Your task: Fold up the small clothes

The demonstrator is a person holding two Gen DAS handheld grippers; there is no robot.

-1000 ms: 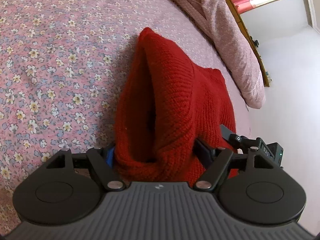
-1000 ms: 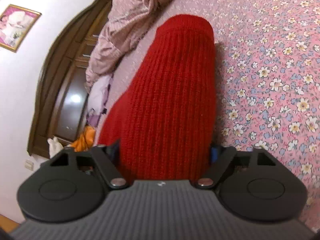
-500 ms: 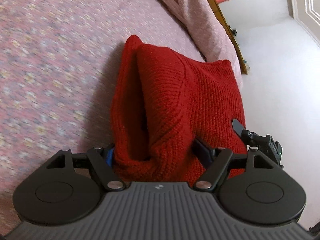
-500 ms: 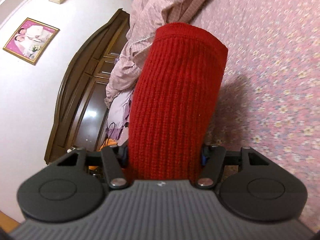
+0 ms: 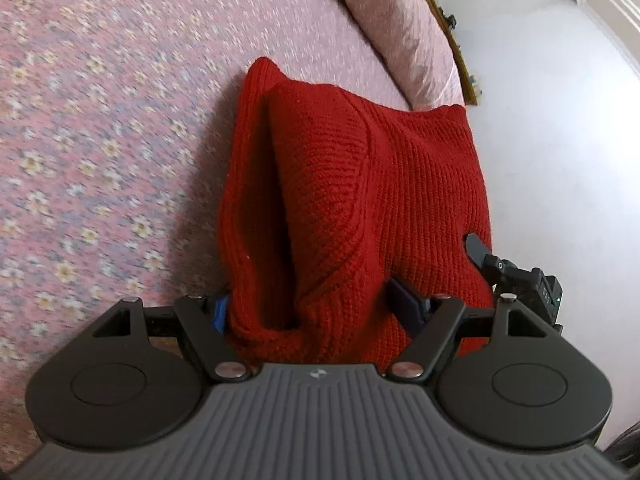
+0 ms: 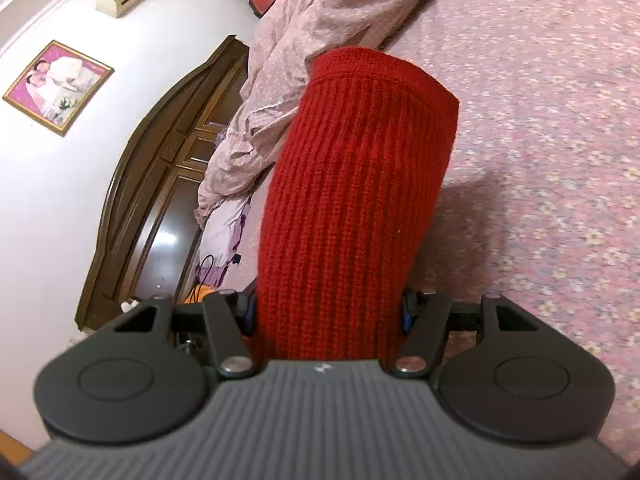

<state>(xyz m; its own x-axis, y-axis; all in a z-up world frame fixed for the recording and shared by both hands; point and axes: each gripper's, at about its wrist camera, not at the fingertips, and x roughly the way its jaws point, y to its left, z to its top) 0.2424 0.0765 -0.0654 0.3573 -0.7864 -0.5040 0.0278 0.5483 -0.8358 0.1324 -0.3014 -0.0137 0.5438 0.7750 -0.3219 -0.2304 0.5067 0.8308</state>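
Beyond red knit garment [image 6: 352, 208], crumpled quilt [image 6: 320, 40].

Coarse ribbed red knit sweater [image 5: 360, 208], matt printed cotton-like bedspread [image 5: 100, 100], glossy dark wooden headboard [image 6: 160, 168].

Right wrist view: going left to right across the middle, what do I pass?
Framed picture → dark wooden headboard → bunched pink quilt → red knit garment, clamped in the right gripper → floral bedsheet.
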